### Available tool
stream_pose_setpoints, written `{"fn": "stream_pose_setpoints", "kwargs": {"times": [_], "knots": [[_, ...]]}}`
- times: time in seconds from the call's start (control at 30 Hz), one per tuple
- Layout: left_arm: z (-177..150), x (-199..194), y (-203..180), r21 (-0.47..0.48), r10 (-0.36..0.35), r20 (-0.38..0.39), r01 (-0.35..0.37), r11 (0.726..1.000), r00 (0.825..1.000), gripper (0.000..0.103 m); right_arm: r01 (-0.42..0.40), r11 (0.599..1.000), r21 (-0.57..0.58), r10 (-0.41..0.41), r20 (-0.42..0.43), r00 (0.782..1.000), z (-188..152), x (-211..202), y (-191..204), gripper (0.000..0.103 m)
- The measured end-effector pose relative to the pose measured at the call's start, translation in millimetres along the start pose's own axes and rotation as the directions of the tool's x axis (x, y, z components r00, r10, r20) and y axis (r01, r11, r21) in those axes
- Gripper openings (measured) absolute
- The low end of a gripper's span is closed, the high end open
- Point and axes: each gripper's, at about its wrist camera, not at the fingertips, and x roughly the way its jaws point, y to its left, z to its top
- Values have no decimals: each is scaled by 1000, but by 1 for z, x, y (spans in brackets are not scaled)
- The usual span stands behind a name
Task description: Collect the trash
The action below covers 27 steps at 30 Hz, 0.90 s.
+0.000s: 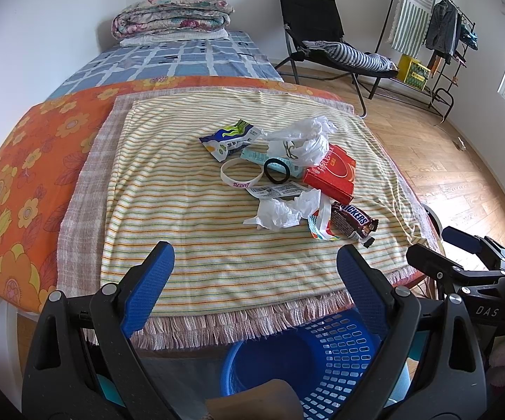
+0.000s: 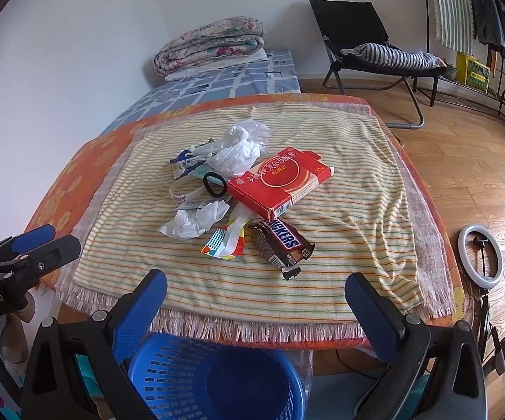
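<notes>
A heap of trash lies on the striped cloth (image 1: pixel 189 231): a Snickers wrapper (image 1: pixel 353 222) (image 2: pixel 282 243), a red box (image 1: pixel 332 173) (image 2: pixel 280 180), crumpled white tissue (image 1: pixel 283 211) (image 2: pixel 196 220), a white plastic bag (image 1: pixel 301 138) (image 2: pixel 242 147), a blue-green snack packet (image 1: pixel 231 138), a white wristband (image 1: pixel 241 175) and a black ring (image 1: pixel 276 171) (image 2: pixel 214 183). A blue perforated basket (image 1: pixel 325 357) (image 2: pixel 217 381) stands on the floor below the table's near edge. My left gripper (image 1: pixel 255 269) and right gripper (image 2: pixel 255 295) both hang open above the basket, short of the trash, holding nothing.
Behind the table is a bed (image 1: pixel 182 59) with folded quilts (image 1: pixel 172 12). A black folding chair (image 1: pixel 322 35) and a clothes rack (image 1: pixel 437 28) stand at the back right. A ring light (image 2: pixel 481 255) and cables lie on the wooden floor to the right.
</notes>
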Motion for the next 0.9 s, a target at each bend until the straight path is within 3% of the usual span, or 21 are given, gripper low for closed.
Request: {"fn": "stream_pose_setpoints", "kwargs": {"times": [0.57,0.8,0.9], "knots": [[0,0,0,-1,-2,1,2,1000,1000,96,16,1000,14,-16,-1,1000,-1,1,-9,103],[1,4,1,11,5,-5,-5,1000,1000,96,32,998,55,-34,41,999,3,-2,-24,103],[-1,14,3,1,-30,-32,30,1000,999,96,44,996,74,-48,47,998,6,-2,-32,103]]}}
